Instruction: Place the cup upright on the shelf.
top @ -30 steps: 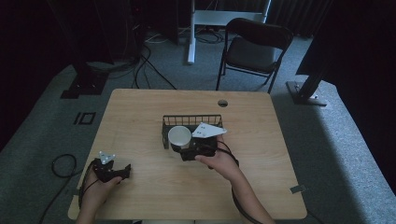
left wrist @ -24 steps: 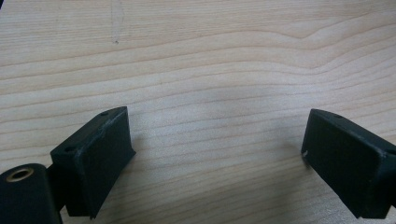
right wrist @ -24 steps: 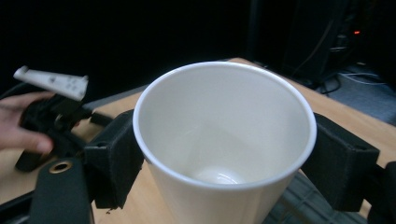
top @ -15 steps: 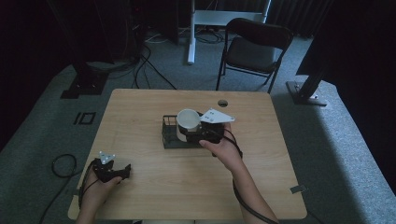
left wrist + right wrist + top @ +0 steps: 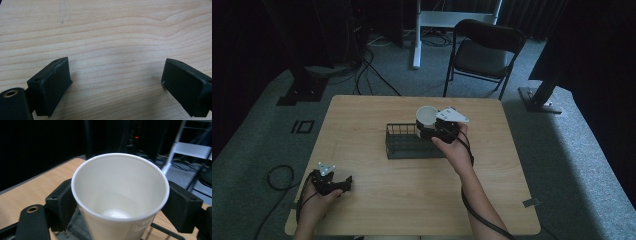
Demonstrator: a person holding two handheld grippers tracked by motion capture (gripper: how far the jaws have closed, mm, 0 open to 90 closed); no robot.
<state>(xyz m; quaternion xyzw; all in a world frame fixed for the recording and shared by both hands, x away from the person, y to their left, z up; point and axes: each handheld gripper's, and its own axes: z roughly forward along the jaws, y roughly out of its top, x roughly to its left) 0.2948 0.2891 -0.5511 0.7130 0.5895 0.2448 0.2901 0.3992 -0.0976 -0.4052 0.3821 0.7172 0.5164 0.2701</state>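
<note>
While the left gripper rests on the wooden table near its front edge, well short of the black wire basket, its jaws stand wide apart around nothing. Farther off, the right gripper clamps a white paper cup, upright, above the basket's right end.

A dim lab or studio: a light wooden table on grey carpet, a black folding chair at top centre, loose cables and black equipment stands upper left.
</note>
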